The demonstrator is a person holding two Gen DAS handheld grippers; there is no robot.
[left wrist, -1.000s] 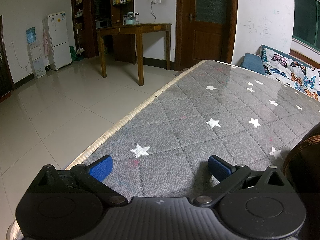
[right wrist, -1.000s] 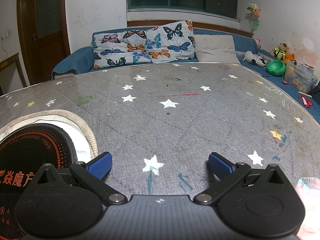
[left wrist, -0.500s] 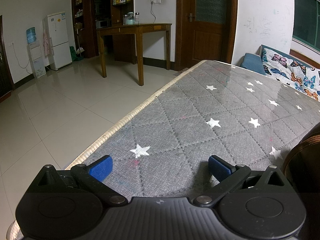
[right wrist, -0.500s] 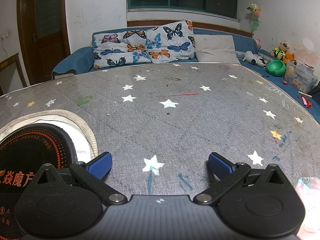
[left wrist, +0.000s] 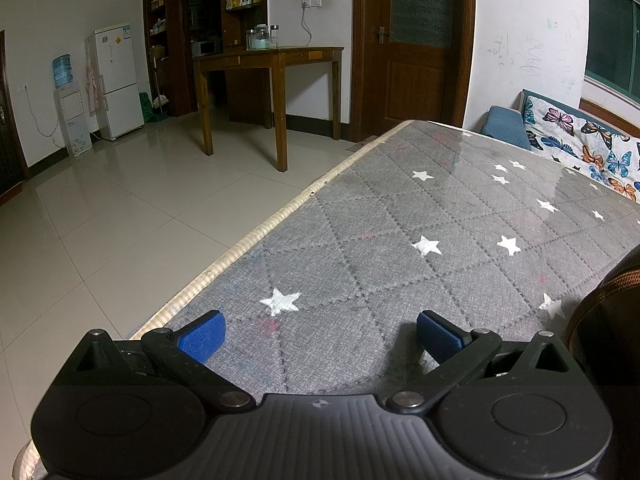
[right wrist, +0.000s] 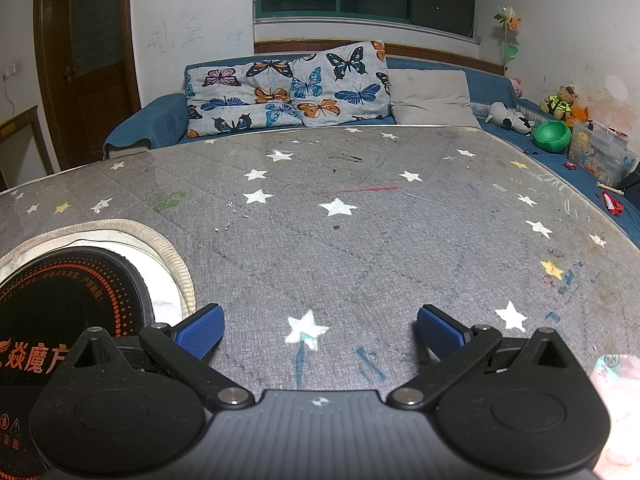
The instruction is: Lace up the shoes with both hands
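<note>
1. Left wrist view: the left gripper [left wrist: 319, 330] sits low over a grey quilted table cover [left wrist: 400, 240] printed with white stars, its blue fingers [left wrist: 202, 334] spread wide apart with nothing between them.
2. At 3 o'clock in that view a dark rounded object with a brown stitched rim [left wrist: 600, 320] cuts into the edge; I cannot tell whether it is a shoe.
3. At 11 o'clock stand a wooden table [left wrist: 272, 60] and a white fridge [left wrist: 118, 80] on pale floor tiles.
4. Right wrist view: the right gripper [right wrist: 320, 330] is likewise spread wide and empty above the cover.
5. At 9 o'clock a black disc with orange print [right wrist: 68, 300] lies in a round, rope-edged cutout.
6. At 12 o'clock butterfly cushions [right wrist: 288, 88] rest on a blue sofa.
7. No shoe or lace can be clearly made out in either view.
</note>
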